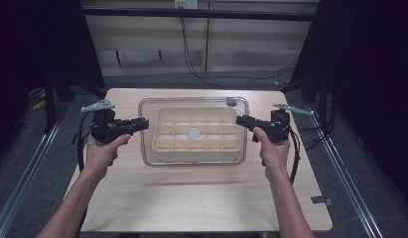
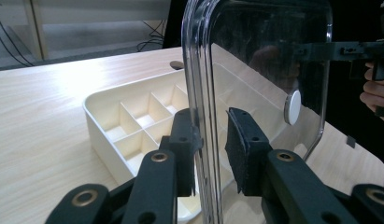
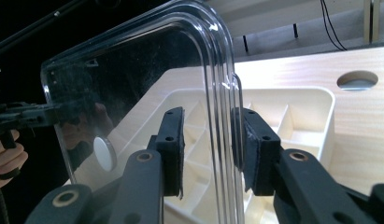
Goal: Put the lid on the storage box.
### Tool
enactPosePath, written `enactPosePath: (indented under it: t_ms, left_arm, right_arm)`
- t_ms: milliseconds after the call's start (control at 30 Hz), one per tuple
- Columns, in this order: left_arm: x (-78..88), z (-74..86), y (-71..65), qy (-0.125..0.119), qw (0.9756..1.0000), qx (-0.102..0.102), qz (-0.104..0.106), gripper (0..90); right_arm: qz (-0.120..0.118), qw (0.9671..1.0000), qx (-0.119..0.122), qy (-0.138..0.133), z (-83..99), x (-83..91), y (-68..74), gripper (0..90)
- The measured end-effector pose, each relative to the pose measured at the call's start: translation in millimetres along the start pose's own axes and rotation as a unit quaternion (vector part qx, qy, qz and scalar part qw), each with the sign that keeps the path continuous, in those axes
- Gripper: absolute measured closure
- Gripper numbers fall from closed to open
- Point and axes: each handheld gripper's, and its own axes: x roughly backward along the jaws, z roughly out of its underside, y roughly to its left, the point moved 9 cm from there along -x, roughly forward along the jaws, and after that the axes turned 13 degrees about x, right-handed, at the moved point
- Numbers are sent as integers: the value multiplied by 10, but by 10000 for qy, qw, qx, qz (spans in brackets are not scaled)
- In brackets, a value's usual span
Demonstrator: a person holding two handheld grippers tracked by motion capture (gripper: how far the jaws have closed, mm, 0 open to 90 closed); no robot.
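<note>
One clear lid [image 1: 193, 101], one cream divided tray [image 1: 164, 144], two grippers on one wooden table [image 1: 191, 198]. The left gripper [image 1: 143, 124] clamps the lid's left edge, the right gripper [image 1: 239, 120] its right edge, holding it just above the tray. One white knob [image 1: 194, 133] sits at the lid's centre. Compartments blur through the plastic; counting them is hard.

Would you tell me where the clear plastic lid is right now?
In the high view the clear plastic lid sits mid-table over the cream compartment tray, held at its short edges between the left gripper and right gripper.
</note>
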Motion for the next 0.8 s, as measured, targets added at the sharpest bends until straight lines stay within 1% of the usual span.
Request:
enactPosePath:
  t_ms: [33,100,167,233,300,367,433,467,500,533,633,700,733,800]
  left_arm:
    - [3,-13,9,17,10000,4,5,728]
    - [0,-65,44,-14,10000,35,-47,727]
    - [-8,-79,52,-24,10000,63,-60,726]
    - [-14,-106,63,-12,9999,46,-108,722]
    - [-25,-154,64,-37,10000,24,-76,723]
    - [-33,-169,66,-24,10000,-2,-77,723]
    - [-88,-219,72,-32,9999,15,-97,723]
    - [-88,-219,72,-32,9999,15,-97,722]
    - [-127,-242,71,1,9999,-16,-112,721]
    - [-127,-242,71,1,9999,-16,-112,721]
    - [-172,-274,70,-3,9999,-8,-115,721]
    - [-198,-289,84,-9,9999,28,-143,721]
    - [-215,-299,110,16,9998,24,-190,719]
    - [-237,-297,114,33,9997,18,-226,716]
  right_arm:
    - [0,10000,0,0,0,0,0,644]
    - [1,10000,27,8,-64,-49,-9,644]
    - [5,10000,49,11,-103,-74,-12,644]
    - [18,10000,72,28,-137,-93,-15,644]
    - [34,10000,79,16,-166,-104,-30,644]
    - [37,10000,73,2,-180,-106,-36,643]
    - [63,10000,18,-3,-190,-116,-79,642]
    - [63,10000,18,-3,-190,-116,-79,642]
    - [95,10000,-9,-8,-203,-122,-119,641]
    - [95,10000,-9,-8,-203,-122,-119,641]
    - [131,9999,-58,3,-237,-146,-197,637]
    - [134,9999,-71,11,-242,-156,-210,636]
    - [139,9999,-83,34,-250,-182,-233,637]
    - [136,9999,-83,61,-267,-199,-247,636]
